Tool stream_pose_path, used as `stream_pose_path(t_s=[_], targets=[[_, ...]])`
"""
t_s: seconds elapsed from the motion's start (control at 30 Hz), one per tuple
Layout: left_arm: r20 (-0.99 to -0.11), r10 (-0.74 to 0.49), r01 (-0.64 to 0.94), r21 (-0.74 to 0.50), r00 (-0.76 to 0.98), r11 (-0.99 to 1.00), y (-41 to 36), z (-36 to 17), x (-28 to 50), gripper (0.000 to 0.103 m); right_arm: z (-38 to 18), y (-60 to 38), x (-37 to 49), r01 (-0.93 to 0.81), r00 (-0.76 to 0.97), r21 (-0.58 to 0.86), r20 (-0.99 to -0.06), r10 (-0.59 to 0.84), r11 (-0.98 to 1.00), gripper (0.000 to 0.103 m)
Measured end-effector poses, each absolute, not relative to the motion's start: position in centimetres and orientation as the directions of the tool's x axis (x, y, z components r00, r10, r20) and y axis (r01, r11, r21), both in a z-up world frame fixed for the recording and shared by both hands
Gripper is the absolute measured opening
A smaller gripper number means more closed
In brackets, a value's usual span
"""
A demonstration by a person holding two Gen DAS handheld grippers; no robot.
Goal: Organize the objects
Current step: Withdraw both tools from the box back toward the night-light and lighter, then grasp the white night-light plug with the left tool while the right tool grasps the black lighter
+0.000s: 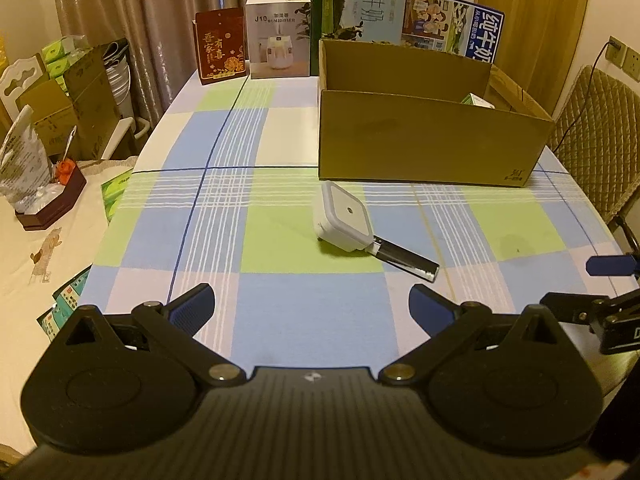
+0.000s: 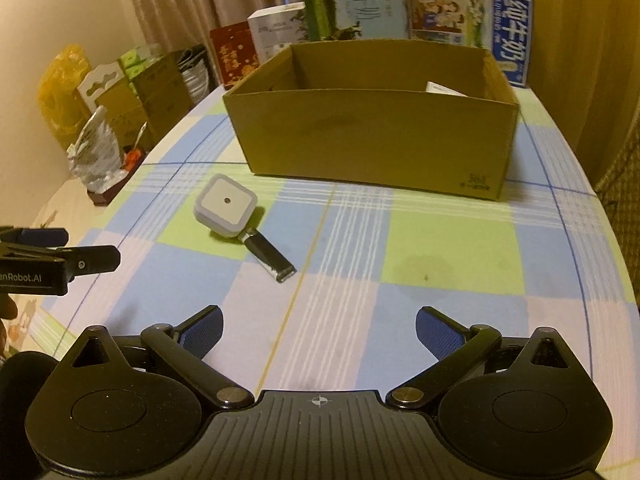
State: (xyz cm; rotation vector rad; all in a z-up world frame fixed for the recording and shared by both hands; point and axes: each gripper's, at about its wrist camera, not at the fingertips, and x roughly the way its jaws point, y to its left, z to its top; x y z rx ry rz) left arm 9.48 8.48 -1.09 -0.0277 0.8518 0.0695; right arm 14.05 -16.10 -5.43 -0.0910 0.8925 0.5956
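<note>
Both the left claw (image 1: 311,306) and right claw (image 2: 319,330) gape apart, empty, near a white square plug (image 1: 339,216) and black USB stick (image 1: 406,260) before the cardboard box (image 1: 424,148).

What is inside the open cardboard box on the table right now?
Inside the open brown cardboard box, only the top of one small white-and-green carton shows near its far right corner. The near wall hides the box floor, so other contents cannot be ruled out.

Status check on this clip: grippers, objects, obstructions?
Left gripper open, empty. Right gripper open, empty. White cube and black stick on tablecloth, touching, outside cardboard box. Nothing in the way.
</note>
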Motion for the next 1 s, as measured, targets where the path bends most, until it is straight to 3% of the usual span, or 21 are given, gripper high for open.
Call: stream_pose_path(t_s=[0.27, 0.9, 1.0], targets=[[-0.755, 0.051, -0.048, 0.026, 0.654, 0.999, 9.1, -2.3, 12.1, 0.101, -7.4, -13.0, 16.3, -0.6, 0.425, 0.157, -0.768, 0.479, 0.784, 0.067], [-0.776, 0.032, -0.042, 0.007, 0.629, 0.999, 10.7, -5.6, 17.1, 0.101, -14.1, -5.5, 22.0, -0.747, 0.368, 0.055, -0.796, 0.481, 0.663, 0.046], [-0.78, 0.032, -0.043, 0.007, 0.625, 0.999, 10.6, -6.0, 17.5, 0.101, -14.0, -5.1, 22.4, -0.743, 0.372, 0.055, -0.794, 0.48, 0.667, 0.026]])
